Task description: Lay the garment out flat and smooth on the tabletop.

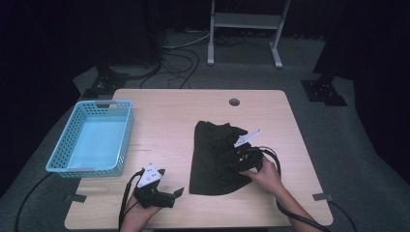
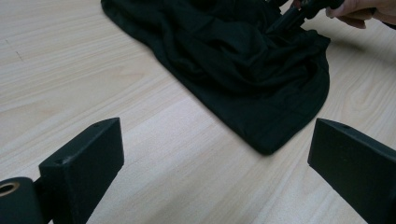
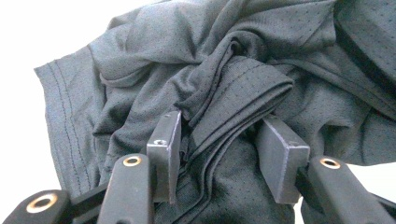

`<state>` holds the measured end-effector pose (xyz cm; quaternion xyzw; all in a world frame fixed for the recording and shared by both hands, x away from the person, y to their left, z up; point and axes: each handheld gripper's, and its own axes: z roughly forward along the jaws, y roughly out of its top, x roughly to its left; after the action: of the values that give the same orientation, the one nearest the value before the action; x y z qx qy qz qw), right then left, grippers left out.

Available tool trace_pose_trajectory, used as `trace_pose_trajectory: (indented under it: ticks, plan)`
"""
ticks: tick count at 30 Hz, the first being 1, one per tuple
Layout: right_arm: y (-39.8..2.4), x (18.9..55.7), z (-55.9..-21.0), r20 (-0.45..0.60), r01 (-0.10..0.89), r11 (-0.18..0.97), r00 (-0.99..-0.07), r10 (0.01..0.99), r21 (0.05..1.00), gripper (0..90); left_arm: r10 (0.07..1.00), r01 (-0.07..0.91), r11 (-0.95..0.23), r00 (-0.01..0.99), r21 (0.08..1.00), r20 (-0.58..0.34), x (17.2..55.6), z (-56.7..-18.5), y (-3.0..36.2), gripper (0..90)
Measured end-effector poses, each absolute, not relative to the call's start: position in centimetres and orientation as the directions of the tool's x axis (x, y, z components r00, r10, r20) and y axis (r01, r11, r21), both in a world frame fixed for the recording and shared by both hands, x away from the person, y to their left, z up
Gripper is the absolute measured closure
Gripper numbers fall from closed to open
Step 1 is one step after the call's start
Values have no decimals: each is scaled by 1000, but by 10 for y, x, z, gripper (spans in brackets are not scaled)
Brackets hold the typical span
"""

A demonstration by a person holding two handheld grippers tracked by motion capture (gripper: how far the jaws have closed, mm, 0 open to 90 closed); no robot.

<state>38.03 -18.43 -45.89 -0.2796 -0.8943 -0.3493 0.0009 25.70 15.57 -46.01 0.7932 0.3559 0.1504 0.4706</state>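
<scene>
A black shirt (image 1: pixel 212 154) lies crumpled on the right half of the wooden table (image 1: pixel 164 111). My right gripper (image 1: pixel 243 159) sits on the shirt's right side, and in the right gripper view its pads (image 3: pixel 163 135) press on a thick bunched fold of the shirt (image 3: pixel 163 56) from both sides. My left gripper (image 1: pixel 175 194) rests near the table's front edge, left of the shirt, pointing toward it. Its jaws stand wide open (image 2: pixel 217 140) over bare wood, with the shirt's hem (image 2: pixel 243 51) a little beyond them. The right hand and its gripper (image 2: pixel 299 11) show at the far side of the shirt.
A light blue plastic basket (image 1: pixel 123 140) stands empty at the table's left edge. A round cable hole (image 1: pixel 234 102) is near the back edge. Beyond the table are cables and a white stand (image 1: pixel 244 21) on the floor.
</scene>
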Motion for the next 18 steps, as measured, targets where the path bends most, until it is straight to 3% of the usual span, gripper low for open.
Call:
trace_pose_trajectory:
  ticks: [18]
  plan:
    - [-148, 334, -462, 208, 499, 575, -843, 497, 648, 532, 707, 414, -307, 702, 857, -86, 255, -458, 155, 26]
